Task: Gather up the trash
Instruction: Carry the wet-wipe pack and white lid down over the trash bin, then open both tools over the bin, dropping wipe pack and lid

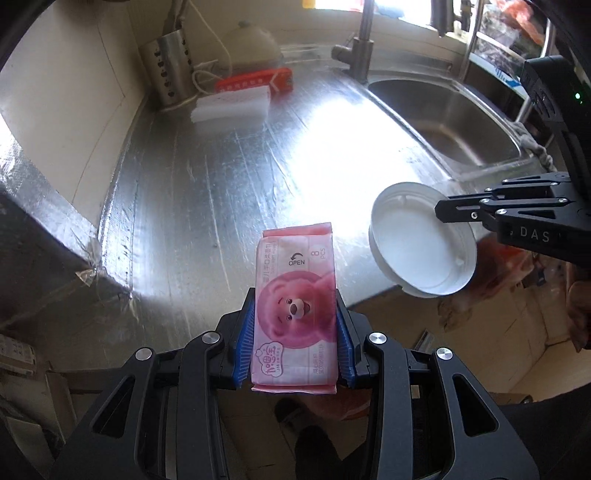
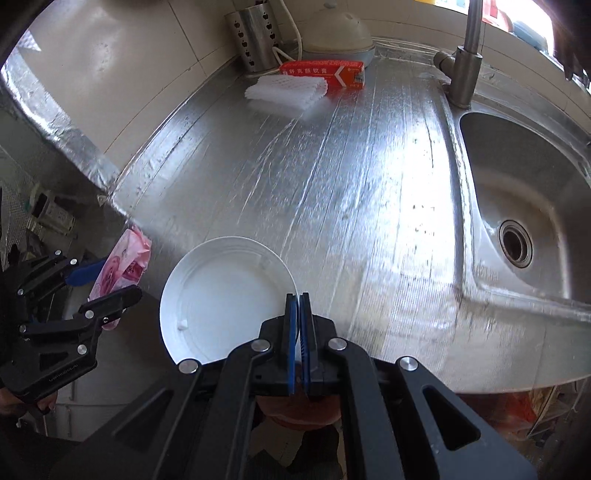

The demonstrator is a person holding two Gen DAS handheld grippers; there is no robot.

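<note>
My left gripper (image 1: 294, 314) is shut on a pink wet-wipe packet (image 1: 295, 295) with a bear picture, held over the front edge of the steel counter (image 1: 221, 177). The packet also shows in the right wrist view (image 2: 122, 266), with the left gripper (image 2: 99, 291) beside it. My right gripper (image 2: 298, 299) is shut on the rim of a white plastic bowl (image 2: 225, 295), held at the counter's front edge. The bowl shows in the left wrist view (image 1: 417, 243) with the right gripper (image 1: 441, 210) on its right rim.
A steel sink (image 2: 517, 206) with a tap (image 2: 465, 70) lies to the right. At the back stand a steel utensil holder (image 2: 255, 40), a red box (image 2: 325, 74), a white foam pad (image 2: 288, 92) and a domed cooker (image 2: 336, 33). A wall ledge (image 1: 44, 229) lies left.
</note>
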